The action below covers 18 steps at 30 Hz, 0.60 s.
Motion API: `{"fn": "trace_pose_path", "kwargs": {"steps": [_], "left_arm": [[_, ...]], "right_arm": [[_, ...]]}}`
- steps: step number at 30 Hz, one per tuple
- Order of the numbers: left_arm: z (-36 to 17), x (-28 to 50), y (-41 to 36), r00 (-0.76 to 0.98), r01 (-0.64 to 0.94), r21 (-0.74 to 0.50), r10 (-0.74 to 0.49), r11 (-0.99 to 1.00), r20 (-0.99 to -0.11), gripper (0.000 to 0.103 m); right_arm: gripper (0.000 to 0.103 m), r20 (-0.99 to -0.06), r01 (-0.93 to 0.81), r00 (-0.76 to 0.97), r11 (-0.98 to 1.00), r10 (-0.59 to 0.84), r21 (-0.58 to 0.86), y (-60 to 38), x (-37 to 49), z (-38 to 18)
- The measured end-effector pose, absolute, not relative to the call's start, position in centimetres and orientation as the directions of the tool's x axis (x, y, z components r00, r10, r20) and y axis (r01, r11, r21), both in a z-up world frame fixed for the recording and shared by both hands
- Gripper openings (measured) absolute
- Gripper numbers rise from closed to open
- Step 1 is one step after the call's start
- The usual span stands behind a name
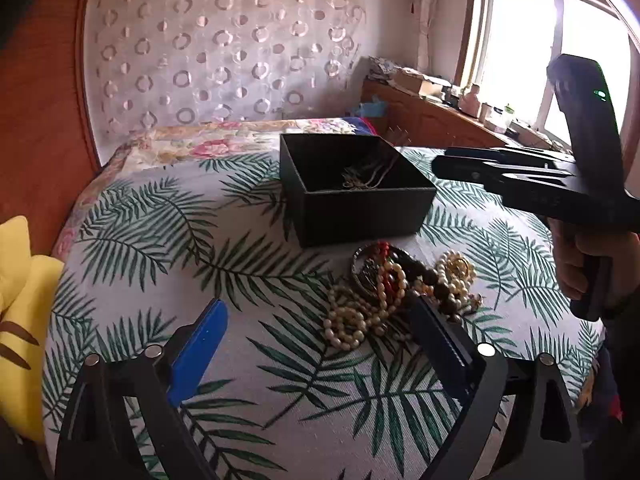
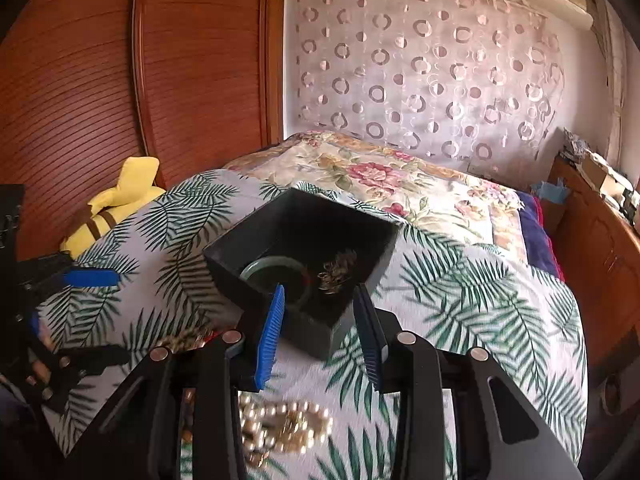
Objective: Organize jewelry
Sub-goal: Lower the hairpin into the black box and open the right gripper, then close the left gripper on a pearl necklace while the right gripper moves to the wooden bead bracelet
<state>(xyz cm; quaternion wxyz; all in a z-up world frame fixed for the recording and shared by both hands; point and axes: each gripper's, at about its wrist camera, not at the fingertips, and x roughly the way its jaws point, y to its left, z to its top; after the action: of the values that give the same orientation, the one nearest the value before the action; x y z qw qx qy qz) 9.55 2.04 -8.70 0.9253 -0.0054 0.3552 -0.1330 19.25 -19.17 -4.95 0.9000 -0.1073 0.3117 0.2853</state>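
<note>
Item 1: black box, open top, sits on palm-leaf bedspread. Contents: thin metal chain pieces per left wrist view; greenish bangle and gold-tone clump per right wrist view.

Item 2: jewelry pile on bedspread, just in front of box, not touching it as far as visible. Incl. cream pearl strands, dark wooden beads, red beads, gold-tone ring piece. Pearl strands also show blurred under right gripper.

Item 3: left gripper, jaws spread wide, nothing between pads. Its right finger sits at edge of pile; contact can't be confirmed. Blue pad on other finger well clear, over bare cloth.

Item 4: right gripper, jaws partly apart, empty; tips frame near corner of box, above it. Held by a hand at right edge of left view.

Misc: yellow plush toy at bed edge by wooden wardrobe; floral quilt behind box; circle-pattern curtain; window w/ cluttered wooden cabinet below.
</note>
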Motion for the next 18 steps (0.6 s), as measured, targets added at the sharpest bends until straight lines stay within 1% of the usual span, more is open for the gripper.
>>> {"fn": "trace_pose_path", "kwargs": {"steps": [2, 3, 5, 6, 8, 9, 11, 12, 14, 18], "left_arm": [[-8.8, 9.5, 1.8, 0.705, 0.251, -0.109, -0.259, 0.962, -0.661, 0.079], [-8.9, 9.5, 1.7, 0.699, 0.258, -0.112, -0.265, 0.960, -0.664, 0.076], [-9.1, 9.4, 1.6, 0.690, 0.268, -0.116, -0.275, 0.956, -0.669, 0.067], [-9.1, 9.3, 1.4, 0.683, 0.277, -0.119, -0.282, 0.953, -0.673, 0.065], [-9.3, 9.1, 1.2, 0.673, 0.292, -0.123, -0.295, 0.948, -0.679, 0.057], [-9.4, 9.1, 1.1, 0.668, 0.296, -0.124, -0.298, 0.947, -0.682, 0.055], [-9.7, 9.1, 0.8, 0.658, 0.303, -0.124, -0.302, 0.945, -0.690, 0.046], [-9.8, 9.1, 0.7, 0.653, 0.306, -0.126, -0.304, 0.944, -0.693, 0.043], [-10.0, 9.1, 0.6, 0.646, 0.310, -0.128, -0.307, 0.942, -0.699, 0.032], [-10.1, 9.4, 1.0, 0.646, 0.290, -0.122, -0.288, 0.949, -0.707, 0.027]], "right_arm": [[0.038, -0.623, -0.574, 0.640, 0.819, 0.450, 0.003, -20.1, 18.4, -5.2], [0.038, -0.624, -0.571, 0.638, 0.821, 0.451, 0.008, -20.4, 18.1, -5.3], [0.038, -0.632, -0.562, 0.634, 0.827, 0.447, 0.021, -21.2, 17.0, -5.8], [0.038, -0.636, -0.560, 0.630, 0.828, 0.445, 0.025, -21.4, 16.5, -6.1], [0.038, -0.652, -0.554, 0.619, 0.832, 0.438, 0.033, -22.0, 15.3, -7.0], [0.038, -0.660, -0.551, 0.613, 0.834, 0.434, 0.037, -22.3, 14.7, -7.5], [0.038, -0.676, -0.546, 0.597, 0.836, 0.432, 0.053, -22.8, 13.8, -8.5], [0.038, -0.679, -0.543, 0.594, 0.838, 0.432, 0.057, -23.1, 13.4, -8.9], [0.038, -0.692, -0.534, 0.583, 0.843, 0.424, 0.066, -23.5, 12.8, -9.8], [0.038, -0.709, -0.520, 0.568, 0.850, 0.418, 0.084, -24.1, 11.4, -11.0]]}}
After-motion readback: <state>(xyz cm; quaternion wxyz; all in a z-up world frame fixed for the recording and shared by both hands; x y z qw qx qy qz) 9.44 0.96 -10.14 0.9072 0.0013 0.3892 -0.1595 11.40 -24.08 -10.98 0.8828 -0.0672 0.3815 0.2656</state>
